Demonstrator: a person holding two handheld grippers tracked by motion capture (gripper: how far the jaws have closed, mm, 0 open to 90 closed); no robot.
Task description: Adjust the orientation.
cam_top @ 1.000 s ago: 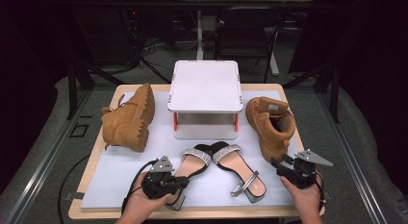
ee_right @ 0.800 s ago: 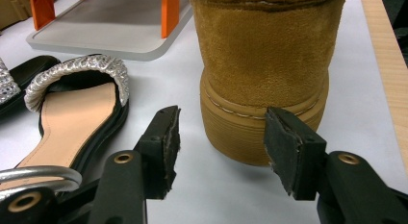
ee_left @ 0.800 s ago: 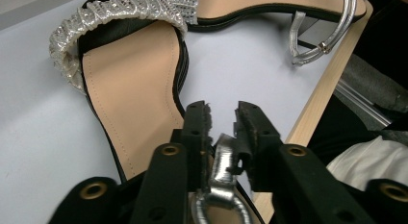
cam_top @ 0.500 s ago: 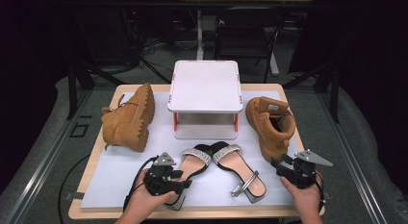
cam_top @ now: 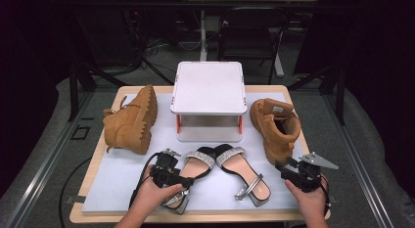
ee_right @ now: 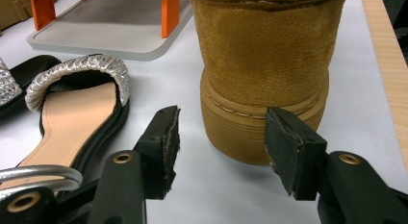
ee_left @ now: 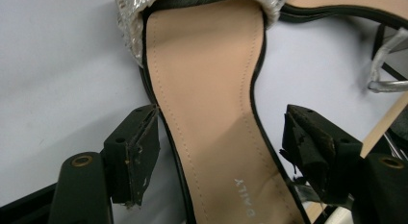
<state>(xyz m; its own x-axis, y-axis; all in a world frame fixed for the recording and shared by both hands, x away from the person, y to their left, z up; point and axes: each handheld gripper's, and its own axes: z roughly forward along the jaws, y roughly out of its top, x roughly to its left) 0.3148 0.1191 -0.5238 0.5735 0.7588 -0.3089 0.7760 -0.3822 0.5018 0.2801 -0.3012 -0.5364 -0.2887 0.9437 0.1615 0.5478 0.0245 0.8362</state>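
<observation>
left sandal sits loose between spread jaws

the left sandal [ee_left: 211, 118] lies flat on the white mat [cam_top: 122, 181] near the front edge of the table [cam_top: 298, 91], its tan insole up and its sparkly silver strap pointing away from the person. the left gripper [cam_top: 172, 178] is over its heel end with the jaws straddling the sole; they have just been opening, and in the left gripper view one pad is at the sole's edge while the other stands clear of it, so nothing is pinched.

just beside it lies the second sandal [cam_top: 242, 171], angled outward, with its silver ankle buckle near the front edge. the right gripper [cam_top: 293, 175] rests to the right of that sandal, jaws spread and holding nothing, facing the toe of the right boot [ee_right: 264, 75], which stands upright close ahead of it.

behind the sandals stands a white two-tier rack [cam_top: 209, 88] on orange legs. the left boot [cam_top: 129, 121] lies tipped on its side to the left of the rack, sole towards it.
</observation>
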